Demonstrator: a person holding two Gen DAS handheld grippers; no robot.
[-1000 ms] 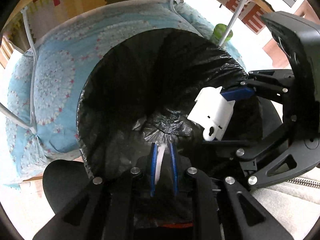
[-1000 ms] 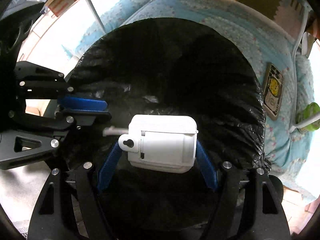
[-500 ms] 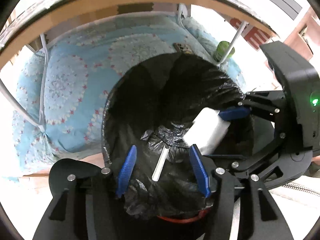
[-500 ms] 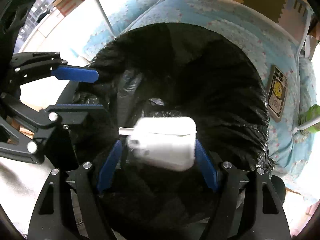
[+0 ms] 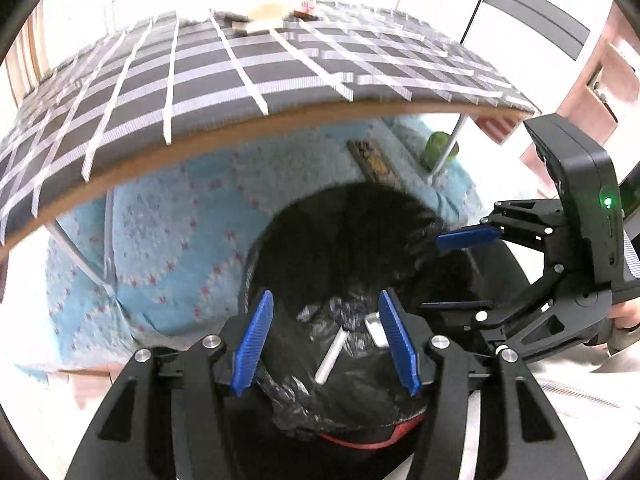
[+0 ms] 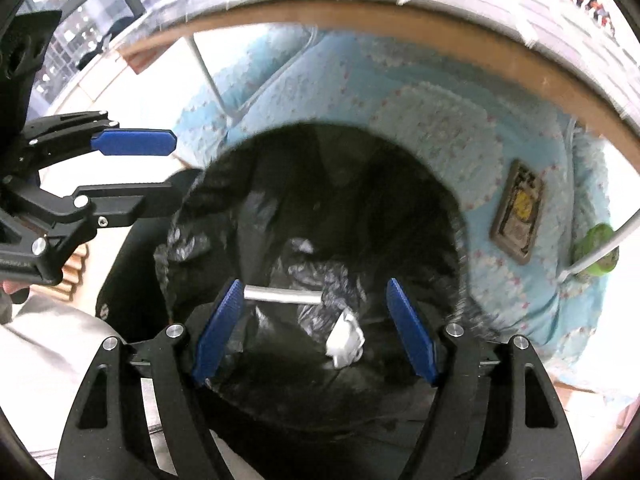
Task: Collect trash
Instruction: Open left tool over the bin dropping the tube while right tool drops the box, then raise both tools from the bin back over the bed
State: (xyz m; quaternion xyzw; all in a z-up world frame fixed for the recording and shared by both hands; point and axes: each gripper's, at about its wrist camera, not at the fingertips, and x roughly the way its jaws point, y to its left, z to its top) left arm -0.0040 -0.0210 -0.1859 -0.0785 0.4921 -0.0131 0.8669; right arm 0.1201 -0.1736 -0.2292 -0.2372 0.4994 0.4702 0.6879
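A bin lined with a black bag stands below both grippers. A white stick and a white plastic box lie at its bottom. My left gripper is open and empty above the bin's near rim; it also shows at the left of the right wrist view. My right gripper is open and empty over the bin; it also shows at the right of the left wrist view.
A table with a grey checked cloth and wooden edge overhangs beyond the bin. Under it lies a light blue patterned quilt with a small card and a green object. White metal table legs stand nearby.
My left gripper opened and dropped the white stick; my right gripper opened and dropped the white box. Both items now lie in the bag. Both grippers have risen away from the bin.
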